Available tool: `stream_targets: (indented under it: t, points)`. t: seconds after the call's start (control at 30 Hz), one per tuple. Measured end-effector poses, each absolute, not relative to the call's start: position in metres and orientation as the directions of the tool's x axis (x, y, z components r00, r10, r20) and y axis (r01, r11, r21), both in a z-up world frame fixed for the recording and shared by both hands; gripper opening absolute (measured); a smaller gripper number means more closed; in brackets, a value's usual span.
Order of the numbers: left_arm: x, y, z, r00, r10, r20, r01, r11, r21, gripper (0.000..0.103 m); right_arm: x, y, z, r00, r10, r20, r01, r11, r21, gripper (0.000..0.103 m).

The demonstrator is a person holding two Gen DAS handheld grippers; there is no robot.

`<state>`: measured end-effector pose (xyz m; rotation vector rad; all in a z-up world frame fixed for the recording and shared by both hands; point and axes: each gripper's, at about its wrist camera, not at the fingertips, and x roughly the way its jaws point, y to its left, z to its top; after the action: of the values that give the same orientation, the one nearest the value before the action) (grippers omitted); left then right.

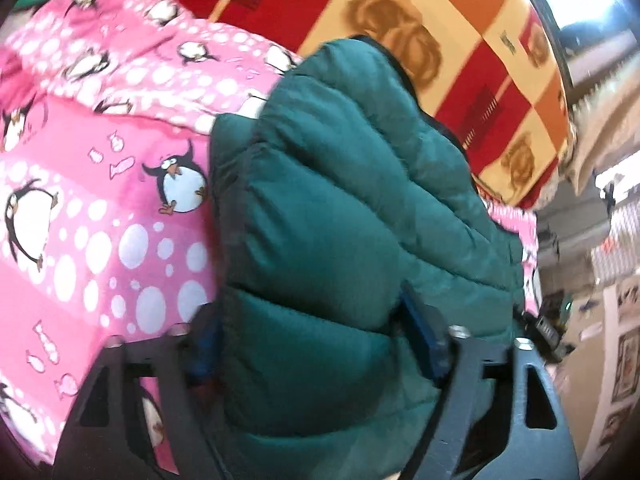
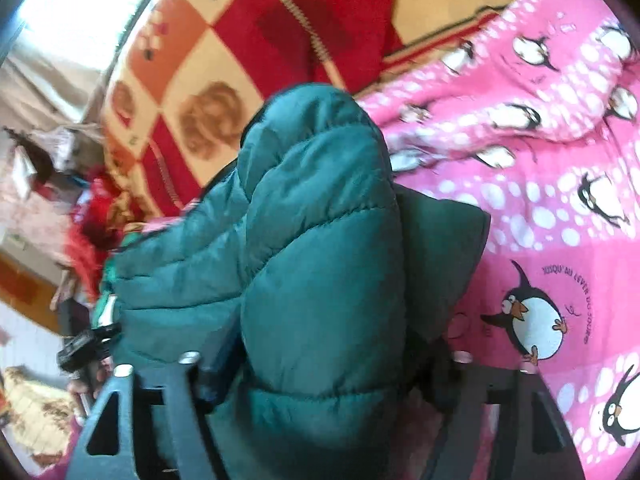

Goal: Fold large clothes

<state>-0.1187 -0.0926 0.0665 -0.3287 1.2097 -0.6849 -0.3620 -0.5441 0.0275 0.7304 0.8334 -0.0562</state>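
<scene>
A dark green quilted puffer jacket (image 1: 340, 200) lies bunched on a pink penguin-print duvet (image 1: 100, 200). My left gripper (image 1: 312, 332) stands wide, its blue pads (image 1: 422, 340) on either side of a puffy fold of the jacket, which fills the gap between them. In the right wrist view the same jacket (image 2: 320, 240) rises as a thick rolled fold over the duvet (image 2: 540, 160). My right gripper (image 2: 328, 364) is also spread wide with the fold bulging between its fingers. Both views are blurred, and the fold hides the inner faces of the pads.
A red, orange and cream checked blanket (image 1: 460, 40) covers the bed behind the jacket (image 2: 240, 40). Room clutter and red fabric (image 2: 88, 240) lie beyond the bed edge. A small black device (image 2: 84, 348) shows at the jacket's far side.
</scene>
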Motion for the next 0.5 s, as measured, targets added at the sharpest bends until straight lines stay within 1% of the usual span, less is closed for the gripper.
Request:
stream_targets:
  t: [0.1, 0.23, 0.37, 0.5]
  points:
    - [-0.118, -0.087, 0.063, 0.189, -0.66, -0.727, 0.279, 0.746, -0.605, 0.084, -0.366, -0.548, 0.026, 0.696, 0.223, -0.683, 0.339, 0.736, 0.586, 0.08]
    - [-0.125, -0.081, 0.076, 0.245, -0.62, -0.746, 0.292, 0.781, -0.553, 0.084, -0.378, -0.548, 0.041, 0.692, 0.175, -0.701, 0.371, 0.746, 0.552, 0.08]
    - [-0.144, -0.082, 0.108, 0.377, -0.509, -0.774, 0.335, 0.854, -0.398, 0.084, -0.389, -0.54, 0.061, 0.68, 0.097, -0.727, 0.411, 0.771, 0.487, 0.08]
    - [-0.169, -0.09, 0.134, 0.504, -0.415, -0.758, 0.382, 0.894, -0.235, 0.085, -0.402, -0.527, 0.089, 0.698, 0.016, -0.716, 0.419, 0.801, 0.427, 0.08]
